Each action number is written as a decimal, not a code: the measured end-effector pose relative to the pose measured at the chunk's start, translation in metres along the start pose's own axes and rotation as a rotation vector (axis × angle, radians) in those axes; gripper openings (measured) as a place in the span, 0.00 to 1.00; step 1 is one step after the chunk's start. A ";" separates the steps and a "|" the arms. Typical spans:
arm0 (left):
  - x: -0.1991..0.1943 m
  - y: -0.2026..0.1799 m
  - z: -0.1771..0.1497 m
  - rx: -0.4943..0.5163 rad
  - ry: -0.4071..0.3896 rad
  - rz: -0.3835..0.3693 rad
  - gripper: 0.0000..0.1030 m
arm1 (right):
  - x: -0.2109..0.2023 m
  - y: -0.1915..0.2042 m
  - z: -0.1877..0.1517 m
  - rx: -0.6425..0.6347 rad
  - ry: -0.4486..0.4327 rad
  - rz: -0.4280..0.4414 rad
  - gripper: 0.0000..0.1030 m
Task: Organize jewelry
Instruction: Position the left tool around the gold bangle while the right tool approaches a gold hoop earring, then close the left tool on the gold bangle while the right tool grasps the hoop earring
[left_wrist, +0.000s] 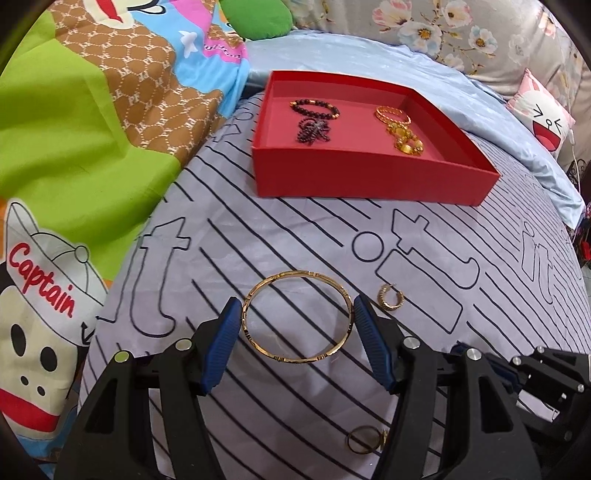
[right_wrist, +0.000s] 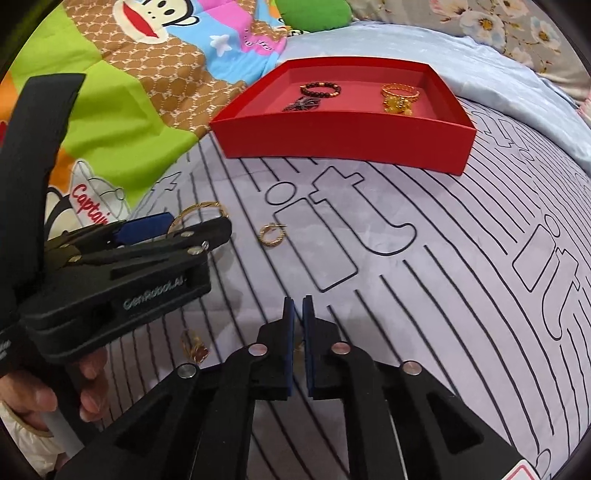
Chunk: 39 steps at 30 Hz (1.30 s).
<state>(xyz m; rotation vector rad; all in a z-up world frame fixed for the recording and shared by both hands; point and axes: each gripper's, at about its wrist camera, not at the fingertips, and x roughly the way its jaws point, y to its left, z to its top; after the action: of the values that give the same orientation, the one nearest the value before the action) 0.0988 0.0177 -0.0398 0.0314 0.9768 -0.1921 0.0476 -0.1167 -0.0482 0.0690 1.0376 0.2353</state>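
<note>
A gold bangle (left_wrist: 295, 317) lies flat on the striped sheet. My left gripper (left_wrist: 295, 314) is open, its blue pads on either side of the bangle, at or very near its rim. A small gold hoop earring (left_wrist: 390, 297) lies just right of it, also in the right wrist view (right_wrist: 272, 234). A gold ring (left_wrist: 365, 439) lies near the camera between the left gripper's arms. The red tray (left_wrist: 369, 177) holds dark bead jewelry (left_wrist: 314, 120) on its left and gold jewelry (left_wrist: 400, 129) on its right. My right gripper (right_wrist: 298, 306) is nearly shut and looks empty, above the sheet.
A colourful cartoon blanket (left_wrist: 74, 147) lies to the left, a floral pillow (left_wrist: 443, 29) and a pink cushion (left_wrist: 543, 114) behind. The left gripper's body (right_wrist: 122, 280) and the hand holding it fill the left of the right wrist view. A small gold piece (right_wrist: 195, 347) lies below it.
</note>
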 end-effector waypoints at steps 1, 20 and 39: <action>-0.001 0.002 0.000 -0.002 -0.002 0.003 0.58 | -0.001 0.003 -0.001 -0.007 0.002 0.005 0.09; -0.032 0.032 -0.037 -0.058 0.031 0.039 0.58 | -0.015 0.047 -0.024 -0.083 0.021 0.096 0.25; -0.037 0.038 -0.054 -0.073 0.052 0.039 0.58 | 0.003 0.063 -0.028 -0.108 0.020 0.060 0.12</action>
<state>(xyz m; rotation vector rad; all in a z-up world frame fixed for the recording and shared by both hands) 0.0408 0.0668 -0.0417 -0.0115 1.0331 -0.1204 0.0149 -0.0561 -0.0548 0.0006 1.0423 0.3470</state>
